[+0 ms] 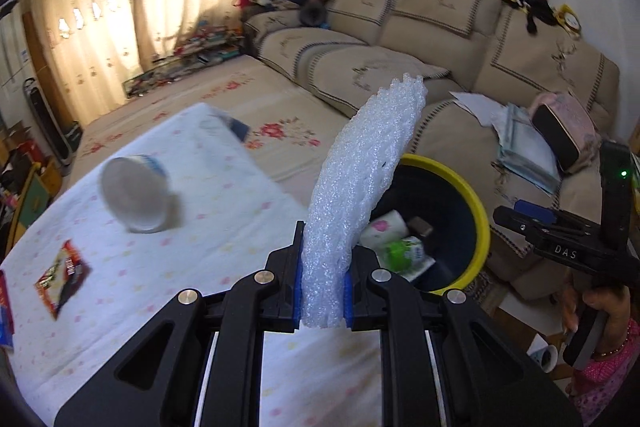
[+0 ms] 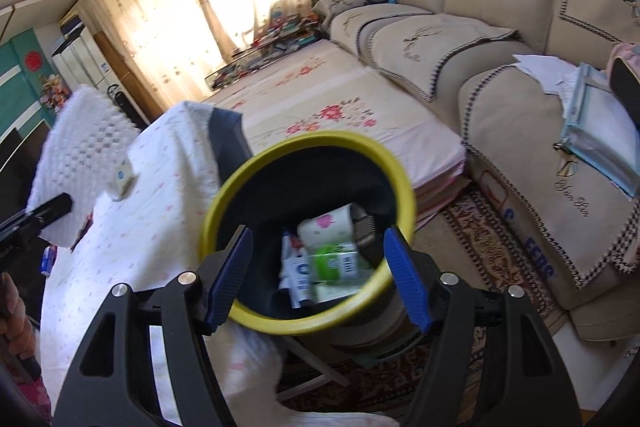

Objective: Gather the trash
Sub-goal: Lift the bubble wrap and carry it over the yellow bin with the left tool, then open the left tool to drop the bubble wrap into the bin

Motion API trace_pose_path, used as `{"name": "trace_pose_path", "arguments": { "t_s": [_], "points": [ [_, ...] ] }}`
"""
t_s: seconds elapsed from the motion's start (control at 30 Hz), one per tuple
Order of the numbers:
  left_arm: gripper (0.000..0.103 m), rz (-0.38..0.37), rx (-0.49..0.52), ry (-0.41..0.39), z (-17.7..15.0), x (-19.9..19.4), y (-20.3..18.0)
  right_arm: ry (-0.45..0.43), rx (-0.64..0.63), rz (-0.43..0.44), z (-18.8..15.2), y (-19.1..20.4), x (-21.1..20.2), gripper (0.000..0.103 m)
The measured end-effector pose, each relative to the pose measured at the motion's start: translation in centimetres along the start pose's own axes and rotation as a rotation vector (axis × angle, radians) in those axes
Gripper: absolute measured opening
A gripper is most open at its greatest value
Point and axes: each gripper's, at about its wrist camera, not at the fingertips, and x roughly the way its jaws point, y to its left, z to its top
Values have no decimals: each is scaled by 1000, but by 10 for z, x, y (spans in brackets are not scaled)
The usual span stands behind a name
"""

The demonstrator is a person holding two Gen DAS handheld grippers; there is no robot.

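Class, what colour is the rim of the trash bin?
Yellow; the bin itself is dark inside. The right wrist view shows it best.

The mouth of the yellow-rimmed bin gapes unblocked from above, though cartons and wrappers already cover its bottom; the right claw hangs spread over its near rim with nothing between the pads. The foam sheet pinched in the left claw rises tall and leans toward the bin, taking up the air between tabletop and rim. On the tabletop a tipped cup and a snack wrapper lie well apart, with bare cloth between them.
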Motion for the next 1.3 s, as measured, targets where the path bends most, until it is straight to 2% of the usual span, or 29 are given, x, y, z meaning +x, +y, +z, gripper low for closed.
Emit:
{"name": "trace_pose_path", "arguments": {
  "t_s": [0.27, 0.33, 0.37, 0.4, 0.43, 0.47, 0.57, 0.67, 0.9, 1.1, 1.3],
  "points": [
    [16, -51, 61, 96, 23, 75, -57, -5, 67, -17, 0, -40, -6, 67],
    [21, -51, 53, 110, 26, 90, -63, -8, 79, -20, 0, -45, -7, 67],
    [29, -45, 41, 119, 28, 98, -64, -9, 84, -20, 0, -47, -8, 67],
    [46, -41, 32, 127, 31, 105, -64, -11, 86, -20, 0, -49, -9, 67],
    [52, -36, 16, 134, 32, 112, -64, -12, 87, -20, 1, -49, -9, 67],
    [56, -29, 6, 133, 33, 116, -64, -12, 86, -20, 1, -50, -9, 67],
    [56, -25, -13, 134, 32, 120, -59, -8, 83, -17, 0, -48, -9, 67],
    [56, -28, -29, 107, 29, 105, -45, 0, 74, -14, -1, -42, -7, 67],
    [61, 28, -103, -7, 5, 43, 10, 30, 15, 3, -4, -12, 2, 67],
    [62, 117, -224, -70, -37, -8, 83, 67, -59, 22, -10, 27, 13, 67],
    [63, 261, -358, -96, -97, -45, 167, 99, -176, 57, -11, 90, 30, 67]
  ]
}}
